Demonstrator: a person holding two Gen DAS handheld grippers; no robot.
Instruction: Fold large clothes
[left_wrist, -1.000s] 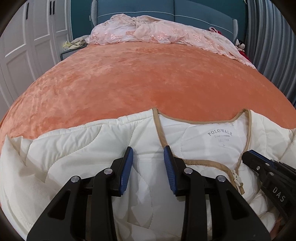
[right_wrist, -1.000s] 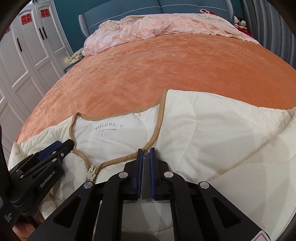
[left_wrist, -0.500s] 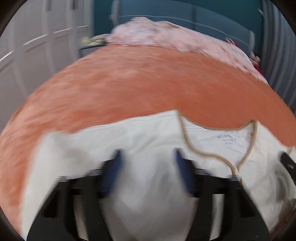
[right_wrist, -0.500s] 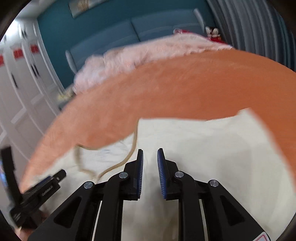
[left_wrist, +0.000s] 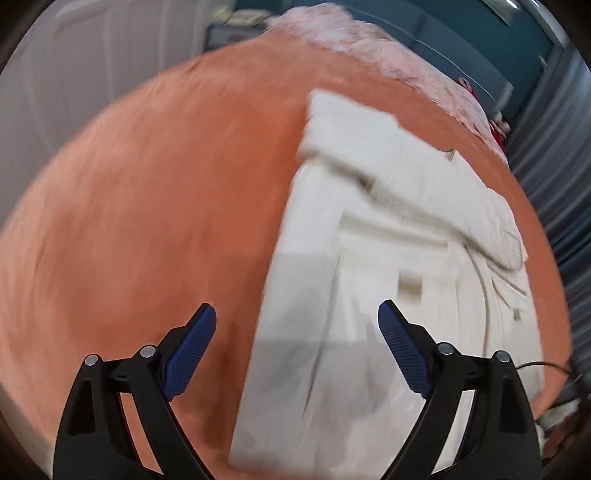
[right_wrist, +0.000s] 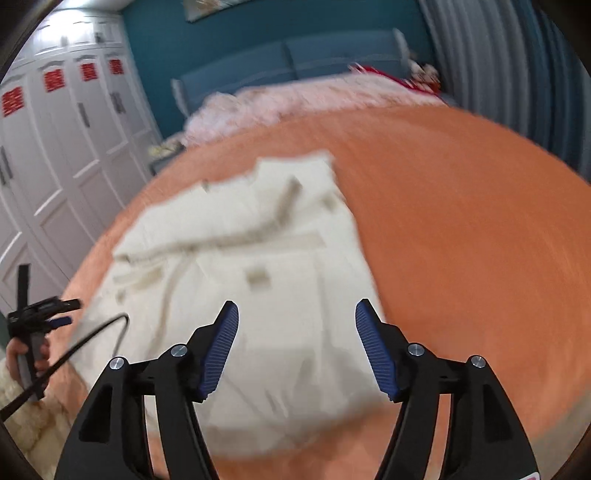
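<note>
A cream quilted jacket lies folded lengthwise on the orange bedspread, blurred by motion in both views. My left gripper hangs above the jacket's near left edge, its jaws still opening with nothing between them. In the right wrist view the same jacket stretches away toward the headboard. My right gripper hovers over the jacket's near end, jaws opening, pads clear of the cloth. The left gripper also shows at the far left, held in a hand.
A pink lace cover is bunched at the head of the bed below the teal headboard. White wardrobe doors line the left side. Grey curtains hang on the right. A black cable trails over the jacket's left side.
Both grippers let go of the jacket's collar area and pulled back and up, their jaws spreading wide. The jacket now lies as a long folded strip, seen from farther away.
</note>
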